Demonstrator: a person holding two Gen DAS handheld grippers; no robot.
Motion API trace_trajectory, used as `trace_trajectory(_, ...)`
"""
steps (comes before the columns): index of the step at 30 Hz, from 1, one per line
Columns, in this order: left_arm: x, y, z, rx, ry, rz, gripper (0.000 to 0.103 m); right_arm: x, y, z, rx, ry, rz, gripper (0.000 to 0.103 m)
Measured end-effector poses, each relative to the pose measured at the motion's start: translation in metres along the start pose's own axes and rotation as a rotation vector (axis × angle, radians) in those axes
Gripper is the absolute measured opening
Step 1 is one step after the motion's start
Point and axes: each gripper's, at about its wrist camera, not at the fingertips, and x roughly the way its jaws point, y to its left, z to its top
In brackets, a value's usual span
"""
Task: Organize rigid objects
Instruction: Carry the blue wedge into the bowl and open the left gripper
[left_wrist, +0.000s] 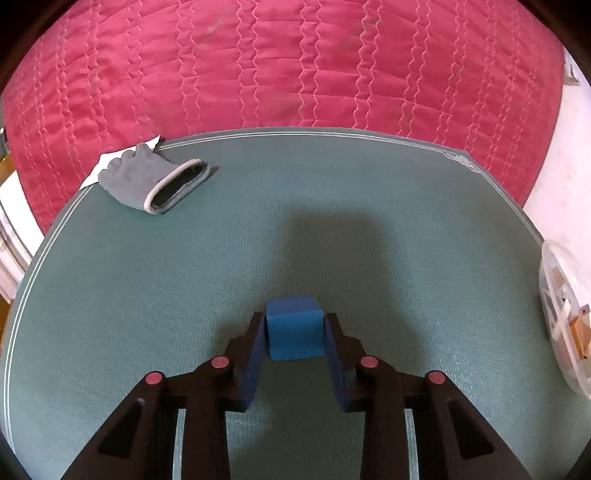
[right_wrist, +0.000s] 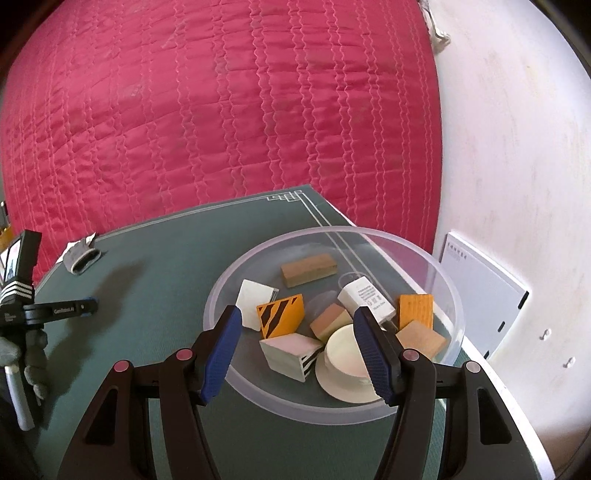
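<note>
The blue block (left_wrist: 295, 328) sits pinched between the pads of the left gripper (left_wrist: 294, 325), low over the green mat (left_wrist: 406, 240) on the worktop. Over to the right, the right gripper (right_wrist: 297, 332) hangs with its jaws wide and holding nothing, just above the clear bowl (right_wrist: 439, 273). In that bowl lie wooden blocks, a striped orange block (right_wrist: 282, 314), a white charger (right_wrist: 365, 297) and a cream disc (right_wrist: 343, 358). At the mat's far left corner, a grey glove (left_wrist: 151, 181) lies flat, and behind it all is the red quilt (left_wrist: 280, 66).
</note>
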Motion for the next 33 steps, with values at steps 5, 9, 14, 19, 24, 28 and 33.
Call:
trace_trajectory(5,-0.004,-0.005,-0.001,-0.008,0.001,0.0,0.033,0.0,-0.009,0.002,0.035,-0.004,-0.013,0.064)
trace_trajectory(9,-0.013,-0.02,-0.002,0.014,-0.009,-0.036,0.033,-0.007,-0.025,0.008,0.079,-0.035,-0.047,0.064)
trace_trajectory(14,-0.027,-0.051,-0.003,0.066,-0.027,-0.1,0.033,-0.012,-0.05,0.012,0.11,-0.06,-0.112,0.064)
trace_trajectory(19,-0.041,-0.096,-0.006,0.144,-0.032,-0.178,0.033,-0.012,-0.072,0.011,0.161,-0.051,-0.151,0.064)
trace_trajectory(24,-0.053,-0.135,-0.007,0.2,-0.033,-0.255,0.033,-0.011,-0.076,0.011,0.175,-0.05,-0.141,0.064)
trace_trajectory(28,-0.06,-0.162,-0.006,0.244,-0.041,-0.298,0.033,-0.008,-0.078,0.01,0.18,-0.042,-0.127,0.064)
trace_trajectory(33,-0.065,-0.195,-0.005,0.289,-0.04,-0.338,0.033,-0.01,-0.082,0.008,0.204,-0.047,-0.12,0.064)
